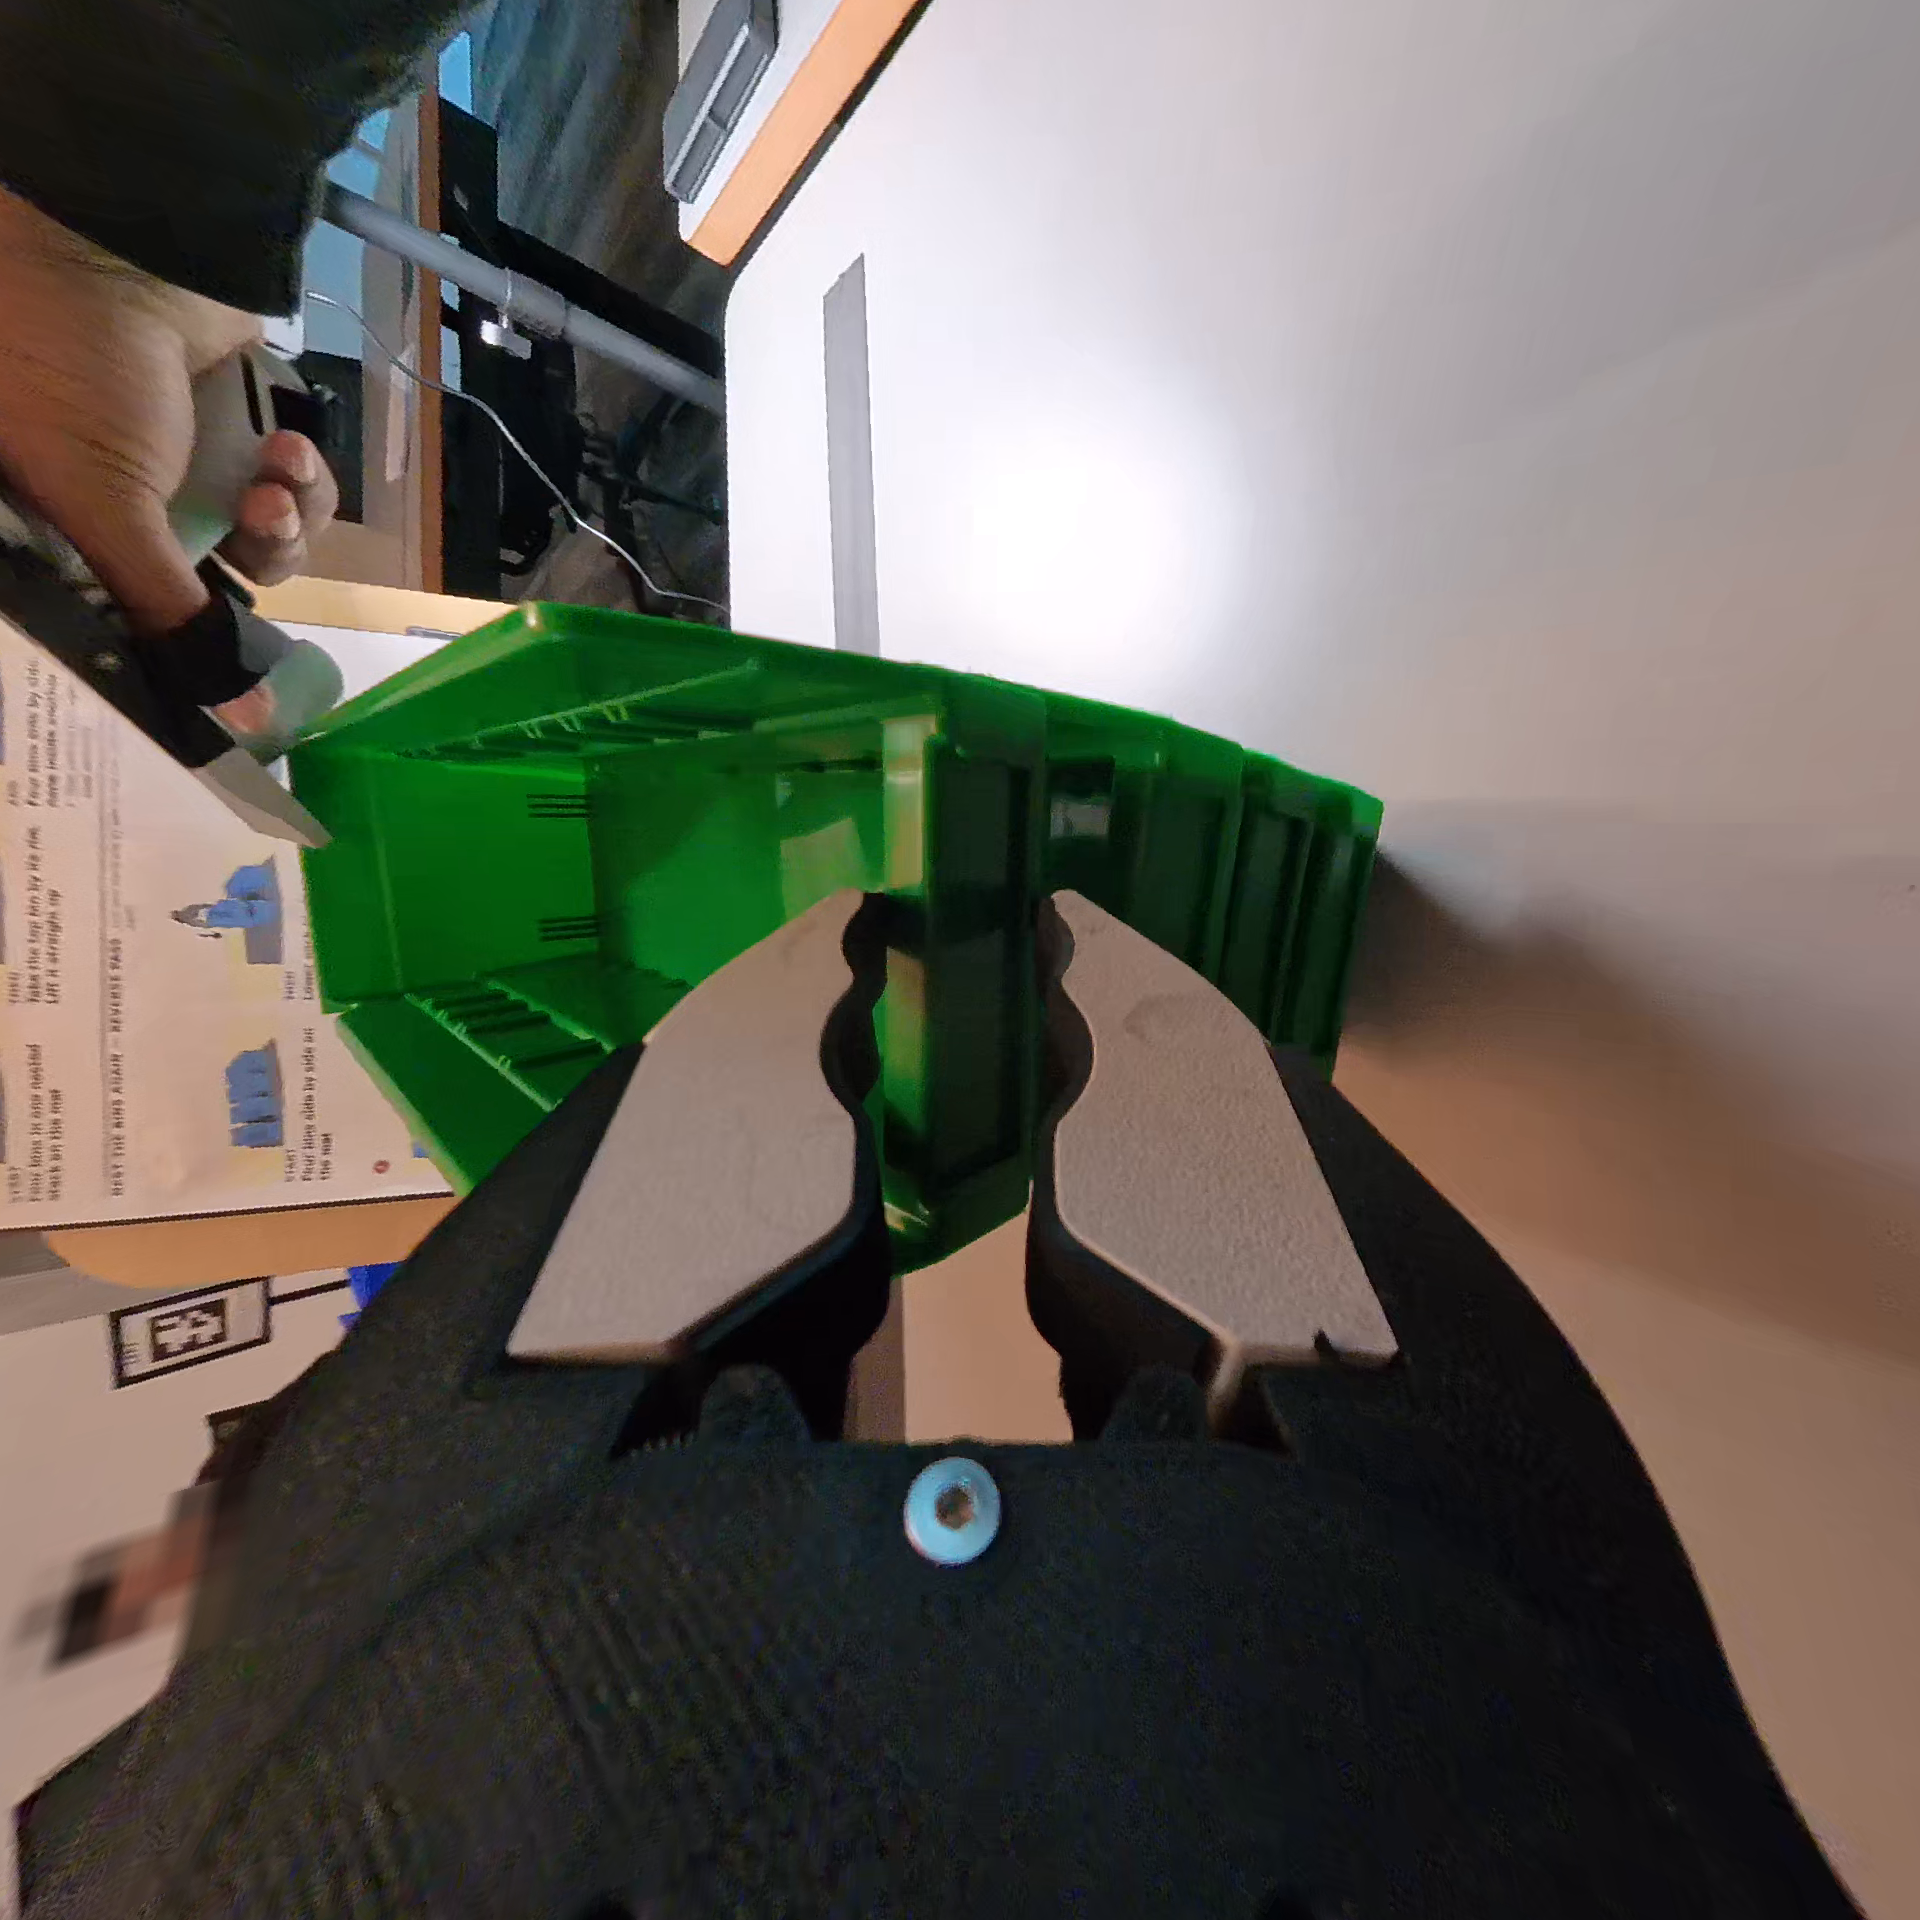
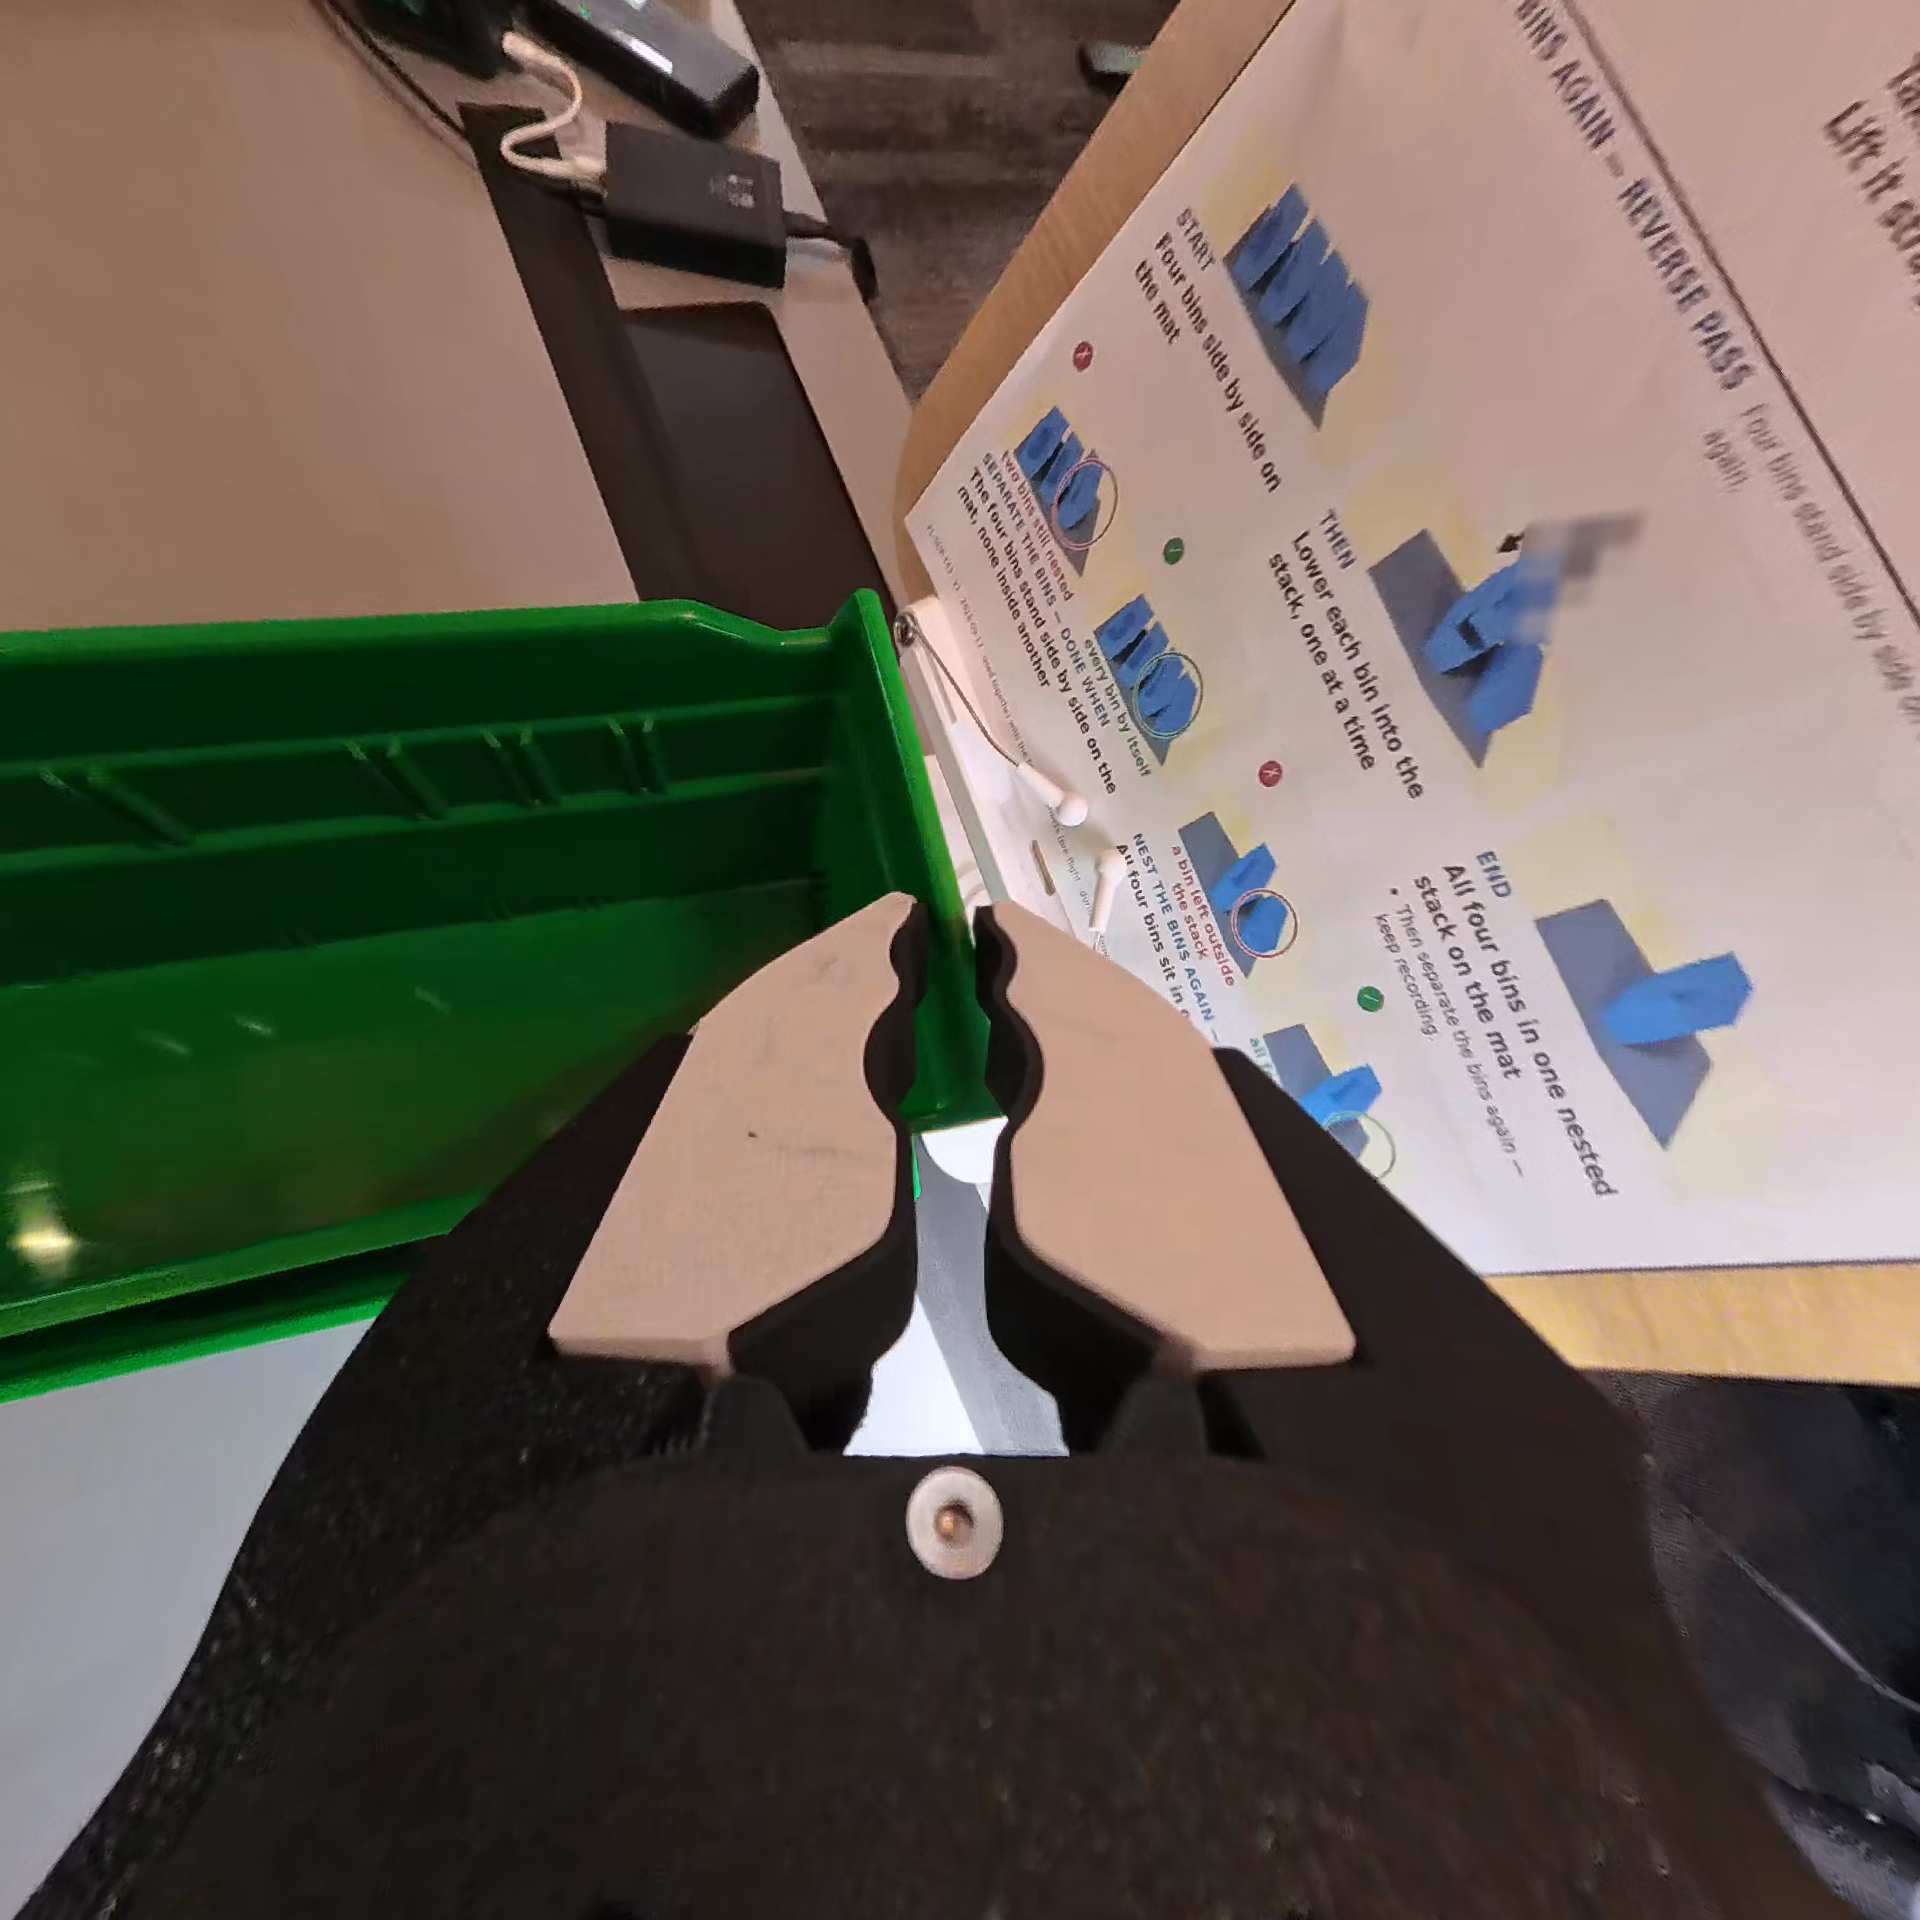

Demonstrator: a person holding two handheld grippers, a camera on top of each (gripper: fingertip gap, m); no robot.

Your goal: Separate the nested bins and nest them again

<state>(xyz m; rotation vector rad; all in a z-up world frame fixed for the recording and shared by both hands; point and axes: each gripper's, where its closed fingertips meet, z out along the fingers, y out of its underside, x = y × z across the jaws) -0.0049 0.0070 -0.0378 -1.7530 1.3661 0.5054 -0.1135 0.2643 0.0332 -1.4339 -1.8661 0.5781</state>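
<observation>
A stack of nested green bins [image 1: 1195, 831] lies tilted over the white table [image 1: 1351, 416]. The innermost green bin [image 1: 468, 883] opens toward the left wrist camera. My left gripper [image 1: 954, 914] is shut on that bin's front wall. My right gripper [image 2: 945, 916] is shut on the rear wall [image 2: 914, 831] of the same bin [image 2: 364, 883]. The right gripper also shows in the left wrist view [image 1: 286, 805] at the bin's far rim, held by a person's hand [image 1: 104, 416].
A printed instruction sheet [image 2: 1455, 727] lies on a wooden board beside the bins and also shows in the left wrist view [image 1: 156, 987]. White earbuds [image 2: 1070, 805] lie on it. A grey tape strip [image 1: 852, 468] crosses the table. A black power adapter [image 2: 696, 203] sits beyond. The left gripper's tips are roughly 30 cm from the right gripper's.
</observation>
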